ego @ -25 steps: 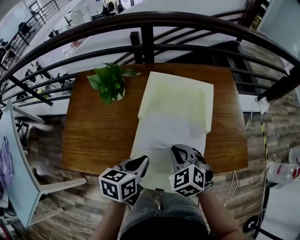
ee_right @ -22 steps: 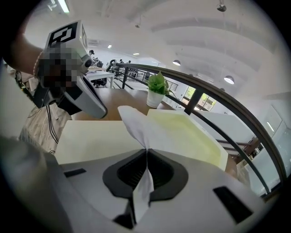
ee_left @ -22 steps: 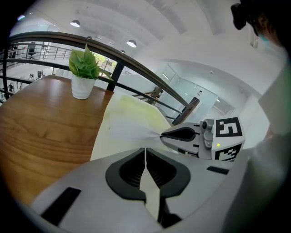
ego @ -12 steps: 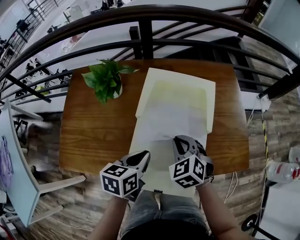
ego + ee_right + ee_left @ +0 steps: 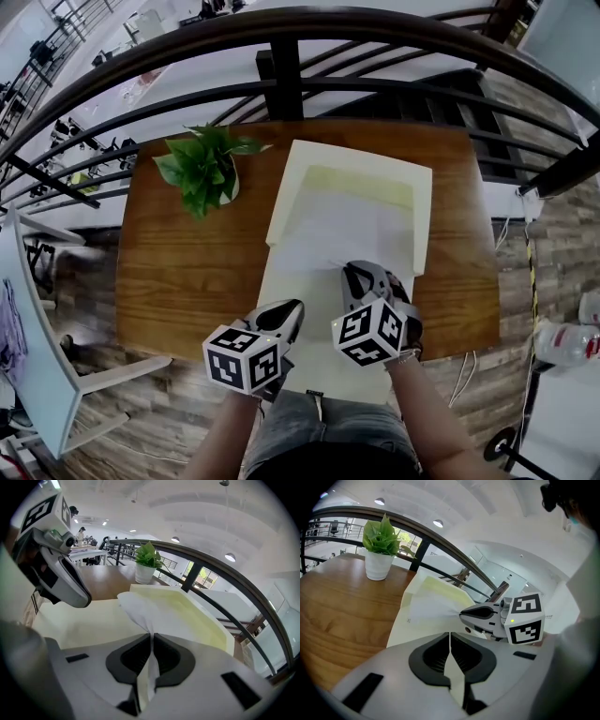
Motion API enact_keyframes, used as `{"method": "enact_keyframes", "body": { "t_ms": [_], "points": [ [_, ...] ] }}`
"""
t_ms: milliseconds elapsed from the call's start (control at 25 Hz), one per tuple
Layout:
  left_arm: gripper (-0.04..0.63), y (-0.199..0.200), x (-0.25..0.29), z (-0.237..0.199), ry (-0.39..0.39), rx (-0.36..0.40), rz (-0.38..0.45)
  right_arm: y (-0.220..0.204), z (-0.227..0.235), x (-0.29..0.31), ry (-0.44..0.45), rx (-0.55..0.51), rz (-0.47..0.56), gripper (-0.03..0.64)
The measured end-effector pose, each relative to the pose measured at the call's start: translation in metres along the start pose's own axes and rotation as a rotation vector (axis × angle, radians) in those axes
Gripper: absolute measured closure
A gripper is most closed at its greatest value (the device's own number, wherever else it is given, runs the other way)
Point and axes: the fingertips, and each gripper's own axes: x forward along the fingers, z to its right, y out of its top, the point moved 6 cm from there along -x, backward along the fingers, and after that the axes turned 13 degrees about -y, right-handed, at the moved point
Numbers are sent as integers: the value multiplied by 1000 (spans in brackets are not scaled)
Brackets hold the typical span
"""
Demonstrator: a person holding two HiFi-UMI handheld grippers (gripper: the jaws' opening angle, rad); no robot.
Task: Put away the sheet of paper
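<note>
A white sheet of paper lies over the far half of an open pale yellow folder on the wooden table. My right gripper is shut on the sheet's near edge, and the paper bunches up between its pads. The folder's near flap hangs over the table's front edge. My left gripper is shut on that flap's left side, and the cream flap runs down between its pads. The right gripper shows ahead in the left gripper view.
A potted green plant stands at the table's far left. A dark curved railing runs just behind the table. A white chair stands at the left on the wood floor.
My right gripper has moved away from me with the sheet, whose near edge now lies further up the folder. The left gripper has hardly moved.
</note>
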Motion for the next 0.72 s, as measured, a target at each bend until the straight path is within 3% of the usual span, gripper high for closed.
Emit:
{"method": "enact_keyframes", "body": {
  "t_ms": [720],
  "points": [
    [572,27,25,-16,-7,-30,30,7,24,45,-26,103,-55,584]
  ]
}}
